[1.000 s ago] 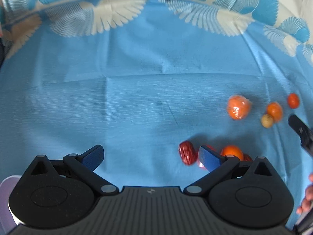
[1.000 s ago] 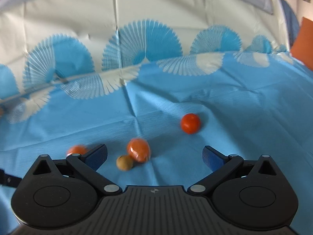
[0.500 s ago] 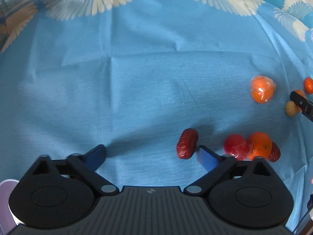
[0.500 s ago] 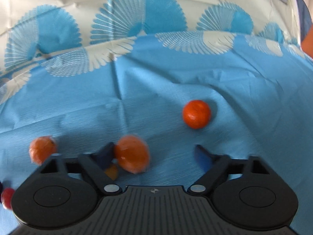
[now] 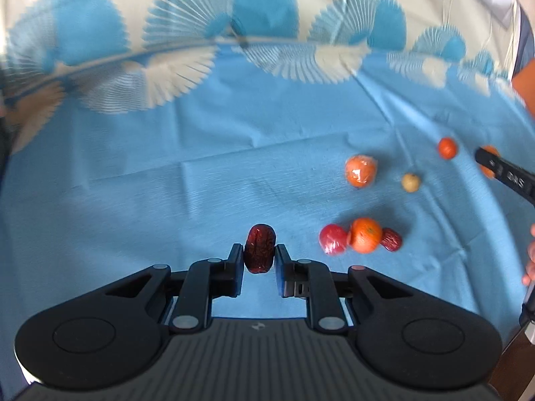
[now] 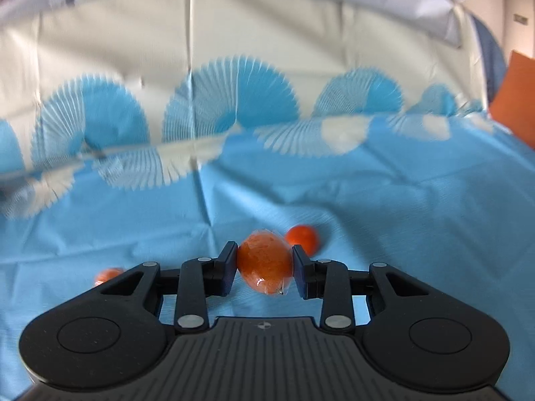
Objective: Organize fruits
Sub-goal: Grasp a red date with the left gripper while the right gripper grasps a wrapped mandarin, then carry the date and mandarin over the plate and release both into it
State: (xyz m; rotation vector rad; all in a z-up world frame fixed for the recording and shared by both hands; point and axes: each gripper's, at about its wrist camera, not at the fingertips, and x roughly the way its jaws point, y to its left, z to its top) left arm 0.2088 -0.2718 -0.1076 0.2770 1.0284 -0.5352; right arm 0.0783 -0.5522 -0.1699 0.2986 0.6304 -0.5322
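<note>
My left gripper (image 5: 259,260) is shut on a dark red wrinkled date (image 5: 260,247), held a little above the blue cloth (image 5: 167,183). To its right on the cloth lie a red wrapped fruit (image 5: 332,239), an orange (image 5: 366,235) and a second date (image 5: 392,240), all touching. Farther back are a wrapped orange (image 5: 360,171), a small tan fruit (image 5: 410,182) and a small red-orange fruit (image 5: 447,148). My right gripper (image 6: 265,257) is closing, and its pads press a film-wrapped orange (image 6: 264,267) between them. Just behind it lies a small orange fruit (image 6: 302,235).
The cloth runs up the back in a white and blue fan pattern (image 6: 234,100). An orange cushion-like shape (image 6: 516,97) stands at the far right. Another orange fruit (image 6: 108,274) peeks out left of the right gripper. A person's fingers (image 5: 530,260) show at the right edge.
The left jaws closed on the date and lifted it off the cloth. The right jaws closed around the wrapped orange and raised it. Both views now point higher.
</note>
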